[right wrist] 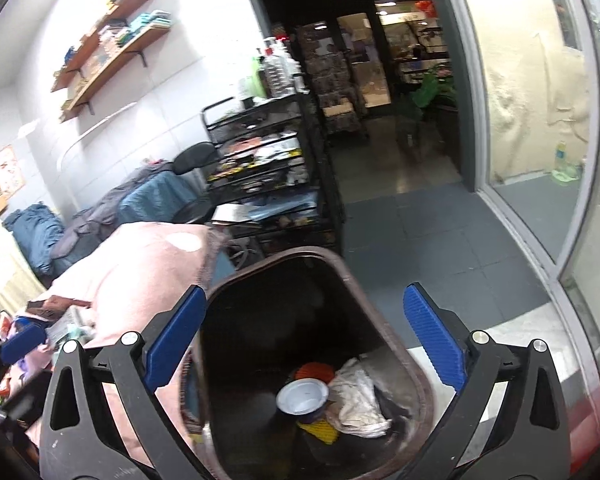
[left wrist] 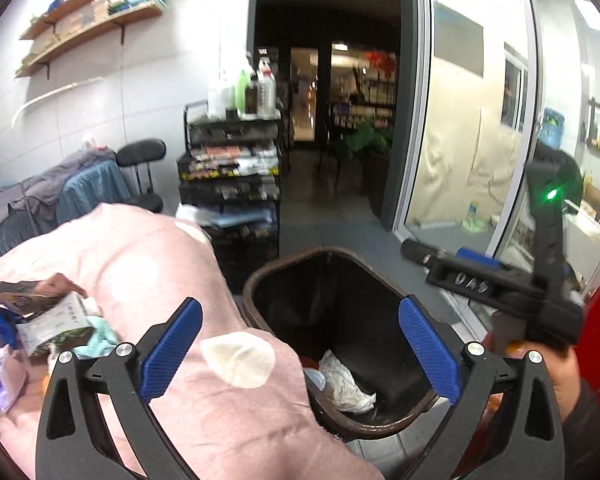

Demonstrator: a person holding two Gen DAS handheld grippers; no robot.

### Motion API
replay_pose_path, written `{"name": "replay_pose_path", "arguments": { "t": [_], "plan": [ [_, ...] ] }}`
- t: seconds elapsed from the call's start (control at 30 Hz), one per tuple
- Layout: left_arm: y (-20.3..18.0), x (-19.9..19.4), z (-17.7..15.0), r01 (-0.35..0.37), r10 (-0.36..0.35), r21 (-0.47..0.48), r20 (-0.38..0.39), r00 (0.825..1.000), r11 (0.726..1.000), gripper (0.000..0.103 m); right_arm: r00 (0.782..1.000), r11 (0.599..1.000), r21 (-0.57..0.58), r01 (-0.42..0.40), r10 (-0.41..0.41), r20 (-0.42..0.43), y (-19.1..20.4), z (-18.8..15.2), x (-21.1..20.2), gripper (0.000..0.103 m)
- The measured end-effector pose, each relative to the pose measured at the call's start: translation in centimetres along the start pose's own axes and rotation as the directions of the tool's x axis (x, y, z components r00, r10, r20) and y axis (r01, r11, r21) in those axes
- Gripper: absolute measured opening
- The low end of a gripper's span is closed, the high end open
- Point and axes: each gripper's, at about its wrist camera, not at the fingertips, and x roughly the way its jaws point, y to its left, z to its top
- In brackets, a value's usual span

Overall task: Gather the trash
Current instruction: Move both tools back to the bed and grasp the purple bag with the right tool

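A dark brown trash bin [left wrist: 260,276] [right wrist: 384,304] stands on the floor beside a pink-covered surface [left wrist: 148,256] [right wrist: 140,264]. Inside lie crumpled white paper [left wrist: 346,384] [right wrist: 360,396], a round foil cup [right wrist: 303,395] and orange and yellow scraps. My left gripper [left wrist: 298,350] is open and empty over the pink cover and the bin's near rim. My right gripper [right wrist: 306,344] is open and empty above the bin; it shows at the right of the left wrist view [left wrist: 500,284]. A pile of wrappers and packets [left wrist: 48,320] [right wrist: 48,316] lies at the left on the pink cover.
A black wire rack cart [left wrist: 230,176] [right wrist: 272,176] with bottles on top stands behind the bin. A chair draped in blue and grey cloth [left wrist: 80,188] is at the left. A glass door [left wrist: 468,128] lines the right, with a dark doorway ahead. Grey tiled floor [right wrist: 428,248] lies beyond the bin.
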Motion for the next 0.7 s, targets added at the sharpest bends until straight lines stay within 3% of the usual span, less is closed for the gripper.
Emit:
{"name": "replay_pose_path", "arguments": {
  "t": [0.23, 0.47, 0.7],
  "plan": [
    [2.1, -3.7, -0.8, -0.131, 0.132, -0.011, 0.094, 0.987, 0.991, 0.098, 0.995, 0.992, -0.068, -0.104, 0.104, 0.003, 3.3, -1.0, -0.2, 0.097],
    [6.8, -5.4, -2.7, -0.207, 0.215, -0.144, 0.044, 0.976, 0.968, 0.098, 0.978, 0.967, -0.144, -0.209, 0.203, -0.052, 8.2, -2.3, -0.1, 0.097],
    [10.9, -8.4, -4.9, -0.345, 0.352, -0.191, 0.005, 0.936, 0.919, 0.098, 0.942, 0.92, -0.212, -0.33, 0.307, -0.134, 14.0, -4.1, 0.6, 0.097]
  ]
}}
